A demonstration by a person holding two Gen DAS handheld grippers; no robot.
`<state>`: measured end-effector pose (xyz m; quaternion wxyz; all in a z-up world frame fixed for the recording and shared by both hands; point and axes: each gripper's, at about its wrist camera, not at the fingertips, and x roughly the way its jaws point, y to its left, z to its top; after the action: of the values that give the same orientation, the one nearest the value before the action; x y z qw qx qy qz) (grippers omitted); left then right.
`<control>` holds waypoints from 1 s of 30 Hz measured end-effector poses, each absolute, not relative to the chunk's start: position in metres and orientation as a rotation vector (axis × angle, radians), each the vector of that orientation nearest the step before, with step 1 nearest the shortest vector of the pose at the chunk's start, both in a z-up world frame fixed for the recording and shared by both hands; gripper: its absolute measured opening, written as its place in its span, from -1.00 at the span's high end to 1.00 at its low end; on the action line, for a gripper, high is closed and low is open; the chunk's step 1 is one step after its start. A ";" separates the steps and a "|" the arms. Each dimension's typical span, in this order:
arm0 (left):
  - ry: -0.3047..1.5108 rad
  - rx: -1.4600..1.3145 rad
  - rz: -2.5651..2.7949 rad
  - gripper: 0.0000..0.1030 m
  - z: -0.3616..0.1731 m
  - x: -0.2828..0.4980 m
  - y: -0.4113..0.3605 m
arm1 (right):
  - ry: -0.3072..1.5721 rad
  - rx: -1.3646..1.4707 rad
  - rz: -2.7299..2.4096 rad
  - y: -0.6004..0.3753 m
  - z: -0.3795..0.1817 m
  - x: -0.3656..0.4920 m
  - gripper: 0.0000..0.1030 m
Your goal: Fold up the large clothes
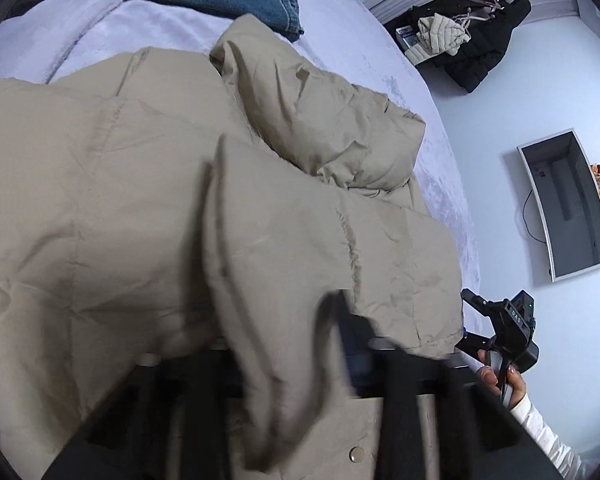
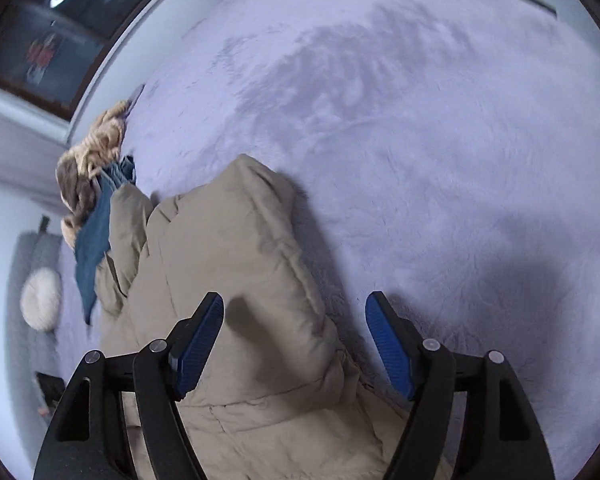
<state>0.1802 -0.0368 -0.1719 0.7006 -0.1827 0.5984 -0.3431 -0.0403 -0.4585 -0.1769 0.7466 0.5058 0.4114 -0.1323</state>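
Status: fold approx. half done. Beige puffer jacket (image 1: 140, 168) lies bunched on bed (image 2: 420, 120), directly ahead of both units. Left hand-held gripper (image 1: 300, 344) pinches a jacket flap. Right hand-held gripper (image 2: 294, 344) spread, straddling jacket edge w/o contact. Remaining: final folds, flattening.

Black claw (image 2: 294, 344), blue ribbed pads (image 2: 388, 350), white sleeve (image 1: 548, 436)

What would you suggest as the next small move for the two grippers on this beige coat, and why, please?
Probably lower the right gripper and close it on the beige coat's near edge. Its blue fingers stand open above the fabric, gripping nothing, while the left gripper already looks shut on a raised flap. With both sides held, the coat could be folded evenly over the bed cover.
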 end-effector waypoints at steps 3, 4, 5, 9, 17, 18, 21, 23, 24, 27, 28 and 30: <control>1.238 -0.401 -0.720 0.82 -0.155 0.176 -0.030 | 0.900 1.255 -0.183 -0.454 -0.198 -0.031 0.00; 1.204 -0.410 -0.701 0.82 -0.148 0.175 -0.023 | 0.898 1.246 -0.144 -0.449 -0.195 -0.026 0.44; 1.189 -0.410 -0.684 0.82 -0.145 0.175 -0.018 | 0.891 1.223 -0.111 -0.447 -0.189 -0.022 0.56; 1.237 -0.339 -0.636 0.82 -0.161 0.174 -0.014 | 0.959 0.972 -0.117 -0.435 -0.168 0.004 0.73; 1.226 -0.211 -0.569 0.64 -0.178 0.162 -0.028 | 1.045 0.825 -0.198 -0.443 -0.194 0.014 0.71; 1.213 -0.177 -0.537 0.52 -0.173 0.162 -0.027 | 1.042 0.826 -0.211 -0.444 -0.192 0.010 0.68; 1.134 -0.089 -0.411 -0.23 -0.152 0.158 -0.011 | 1.046 0.785 -0.287 -0.447 -0.178 -0.001 0.38; 1.090 -0.081 -0.369 -0.23 -0.140 0.157 0.005 | 1.027 0.737 -0.336 -0.449 -0.163 -0.009 0.31; 1.083 -0.090 -0.368 -0.19 -0.134 0.158 0.012 | 1.007 0.717 -0.349 -0.449 -0.154 -0.013 0.31; 1.058 -0.099 -0.428 0.28 -0.118 0.161 0.017 | 0.949 0.653 -0.336 -0.445 -0.126 -0.018 0.36; 1.052 -0.103 -0.473 0.28 -0.114 0.161 0.012 | 0.939 0.635 -0.317 -0.441 -0.120 -0.015 0.50; 1.043 -0.096 -0.537 0.28 -0.111 0.162 -0.005 | 0.937 0.598 -0.273 -0.431 -0.113 -0.005 0.57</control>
<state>0.1617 -0.0049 -0.1110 0.8319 -0.0453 0.4918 -0.2531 -0.0055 -0.4308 -0.1128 0.8408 0.2829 0.4431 -0.1290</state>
